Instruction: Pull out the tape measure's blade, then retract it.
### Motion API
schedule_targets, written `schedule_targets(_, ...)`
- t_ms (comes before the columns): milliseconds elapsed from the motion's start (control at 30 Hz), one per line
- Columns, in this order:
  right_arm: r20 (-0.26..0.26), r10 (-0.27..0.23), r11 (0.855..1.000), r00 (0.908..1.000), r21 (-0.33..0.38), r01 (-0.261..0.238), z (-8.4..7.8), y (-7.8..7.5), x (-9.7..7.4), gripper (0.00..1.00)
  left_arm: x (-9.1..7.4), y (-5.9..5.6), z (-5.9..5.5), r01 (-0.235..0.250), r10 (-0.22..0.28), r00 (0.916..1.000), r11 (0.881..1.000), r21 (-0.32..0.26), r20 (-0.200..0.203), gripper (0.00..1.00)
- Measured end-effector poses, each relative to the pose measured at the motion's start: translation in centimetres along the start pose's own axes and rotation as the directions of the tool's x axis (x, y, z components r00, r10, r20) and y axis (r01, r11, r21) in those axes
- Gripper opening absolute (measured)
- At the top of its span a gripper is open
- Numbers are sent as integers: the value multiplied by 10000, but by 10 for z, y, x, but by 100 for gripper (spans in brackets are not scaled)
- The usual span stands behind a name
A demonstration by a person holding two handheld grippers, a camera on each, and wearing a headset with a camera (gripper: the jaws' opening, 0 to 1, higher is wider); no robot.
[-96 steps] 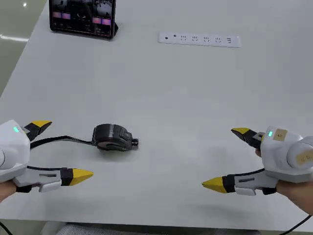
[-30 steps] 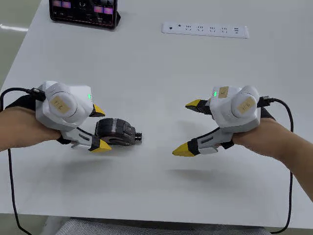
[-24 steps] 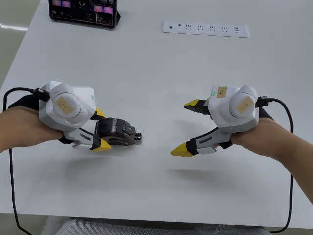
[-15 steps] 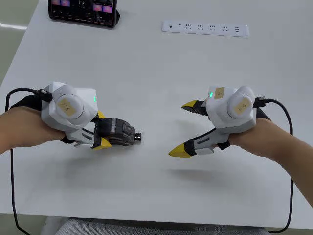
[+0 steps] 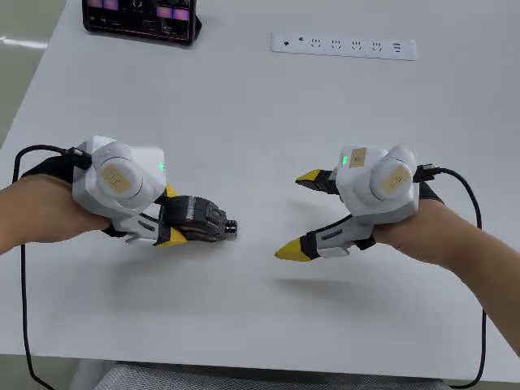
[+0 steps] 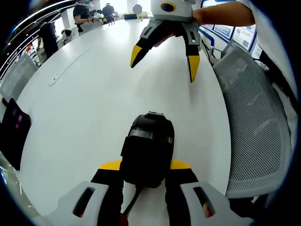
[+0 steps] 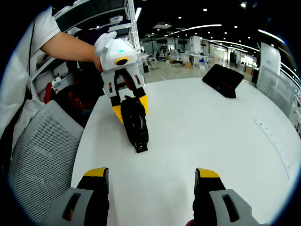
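Observation:
A black tape measure [image 5: 197,219] lies on the white table [image 5: 244,122], its blade tip [image 5: 231,228] pointing right and the blade fully inside. My left gripper [image 5: 169,215] is shut on the rear of its case. In the left gripper view the yellow-tipped jaws [image 6: 146,165] press both sides of the tape measure [image 6: 148,146]. My right gripper [image 5: 298,214] stands open a short way right of the blade tip, holding nothing. The right gripper view has its own open jaws [image 7: 151,173] facing the tape measure [image 7: 135,121] and the left gripper [image 7: 130,107] behind it.
A white power strip [image 5: 344,46] lies at the far right of the table and a dark tablet [image 5: 138,16] stands at the far left. Black cables trail from both grippers over the near edge. A grey mesh chair [image 6: 249,117] is beside the table.
My left gripper came in from the table's left edge and shut on the tape measure. My right gripper moved inward and keeps drifting left toward the blade tip, still open.

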State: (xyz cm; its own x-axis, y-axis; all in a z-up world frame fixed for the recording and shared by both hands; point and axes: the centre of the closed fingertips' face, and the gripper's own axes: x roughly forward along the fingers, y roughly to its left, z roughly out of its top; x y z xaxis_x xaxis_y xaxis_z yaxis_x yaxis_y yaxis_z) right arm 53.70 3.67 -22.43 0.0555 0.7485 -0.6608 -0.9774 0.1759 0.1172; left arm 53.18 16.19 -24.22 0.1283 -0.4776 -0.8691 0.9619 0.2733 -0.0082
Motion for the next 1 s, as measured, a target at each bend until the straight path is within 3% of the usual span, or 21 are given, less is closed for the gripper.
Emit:
schedule_targets(533,84,370,9988,9993,-319,-367,8,6,35,64,0,2,0,7,-6,10000,10000,86,-78,28)
schedule_targets(1000,213,554,9961,9982,-695,-538,15,9,52,45,0,2,-1,-123,125,9998,9998,139,-183,28)
